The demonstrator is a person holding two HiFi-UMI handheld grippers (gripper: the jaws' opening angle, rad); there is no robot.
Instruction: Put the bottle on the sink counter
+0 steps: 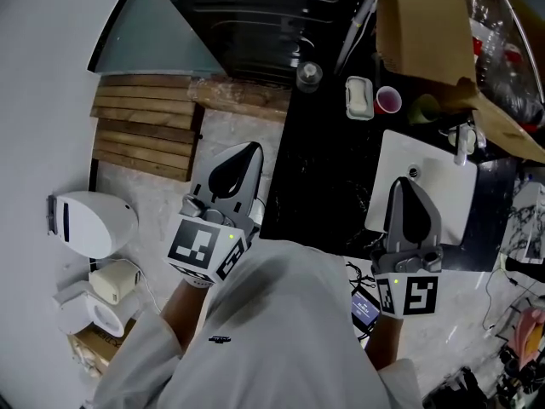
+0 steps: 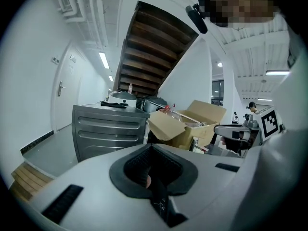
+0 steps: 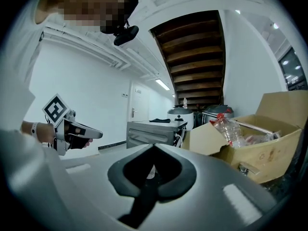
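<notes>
Jaws on both grippers are seen pressed together, with nothing caught between them. The left gripper (image 1: 247, 156) is held well left of the sink (image 1: 430, 156), by the edge of the black surface (image 1: 324, 186). The right gripper (image 1: 409, 187) is held directly over the sink. And the bottle (image 3: 231, 131), clear and red-capped, is found lying in the cardboard box (image 3: 260, 158), which is set beyond the sink and apart from both grippers.
</notes>
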